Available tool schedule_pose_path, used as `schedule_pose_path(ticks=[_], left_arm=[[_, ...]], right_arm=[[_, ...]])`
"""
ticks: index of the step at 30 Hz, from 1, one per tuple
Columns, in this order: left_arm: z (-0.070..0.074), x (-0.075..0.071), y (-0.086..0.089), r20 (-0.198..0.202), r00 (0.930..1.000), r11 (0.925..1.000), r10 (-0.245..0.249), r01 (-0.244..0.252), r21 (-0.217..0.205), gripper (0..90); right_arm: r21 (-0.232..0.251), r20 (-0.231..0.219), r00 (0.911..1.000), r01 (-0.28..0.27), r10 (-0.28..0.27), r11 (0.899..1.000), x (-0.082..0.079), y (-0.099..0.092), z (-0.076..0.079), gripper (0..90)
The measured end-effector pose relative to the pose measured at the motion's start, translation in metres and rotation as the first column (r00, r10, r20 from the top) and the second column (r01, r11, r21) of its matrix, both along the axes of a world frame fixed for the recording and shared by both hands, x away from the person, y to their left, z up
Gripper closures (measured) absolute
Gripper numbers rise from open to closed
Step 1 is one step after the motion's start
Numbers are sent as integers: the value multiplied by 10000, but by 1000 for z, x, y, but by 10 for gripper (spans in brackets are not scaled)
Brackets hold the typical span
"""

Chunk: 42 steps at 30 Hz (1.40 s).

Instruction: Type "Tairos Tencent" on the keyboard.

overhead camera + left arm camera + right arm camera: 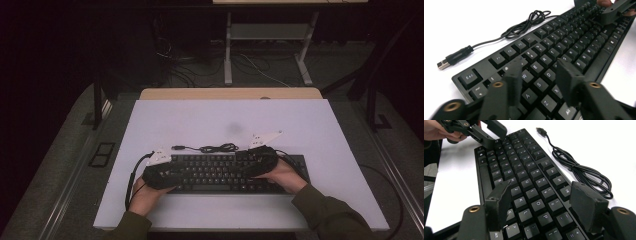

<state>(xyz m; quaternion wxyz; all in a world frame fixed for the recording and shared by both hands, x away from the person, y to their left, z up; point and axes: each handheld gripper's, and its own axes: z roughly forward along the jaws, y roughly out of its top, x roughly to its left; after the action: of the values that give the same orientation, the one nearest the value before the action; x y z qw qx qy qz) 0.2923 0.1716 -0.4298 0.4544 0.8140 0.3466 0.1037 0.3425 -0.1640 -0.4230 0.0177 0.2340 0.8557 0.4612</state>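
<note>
Table: white top (320, 125) with a dark floor all around it; a wooden edge (230, 93) shows at its far side.
Person: two green sleeves come in at the near edge of the high view, one hand on each gripper.
Keyboard: black keyboard (220, 172) lies flat near the person's side of the table, its long side running left to right.
Left gripper: left gripper (541, 75) sits over the left end of the keyboard. In the left gripper view its two black jaws stand apart above the W, E, S and D keys. No key is pinched between them, and I cannot tell if the tips touch the keys.
Right gripper: right gripper (544, 205) sits over the right end of the keyboard. In the right gripper view its jaws stand wide apart, with the J, K, L, O and P keys showing between them. Nothing is squeezed in them.
Grey plates: a pale three-cornered plate tops each gripper in the high view.
Keyboard cable: thin black cable (217, 148) lies in a loose bundle on the white top just behind the keyboard.
USB plug: plug (444, 64) at the cable's end lies on the table near the keyboard's left back corner, by the Esc key.
Far back: metal legs of another desk (265, 32) and loose wires on the floor.
</note>
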Motion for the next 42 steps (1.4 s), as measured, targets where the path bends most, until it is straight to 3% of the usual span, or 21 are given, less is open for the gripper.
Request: schedule_pose_path(ticks=[7, 26, 42], left_arm=[[0, -2, 2, -148, 9999, 9997, -83, 86, 223, 879], [-6, 1, 2, -297, 9995, 9975, -51, 72, 703, 885], [-9, 2, 2, -445, 9990, 9965, -53, 90, 831, 885]], right_arm=[[8, 18, 10000, -95, 95, 10000, 1, 3, 0, 329], [-5, -1, 9999, -115, 115, 9999, 1, 5, 0, 328], [-7, 3, 9999, -101, 101, 9999, 1, 5, 0, 328]])
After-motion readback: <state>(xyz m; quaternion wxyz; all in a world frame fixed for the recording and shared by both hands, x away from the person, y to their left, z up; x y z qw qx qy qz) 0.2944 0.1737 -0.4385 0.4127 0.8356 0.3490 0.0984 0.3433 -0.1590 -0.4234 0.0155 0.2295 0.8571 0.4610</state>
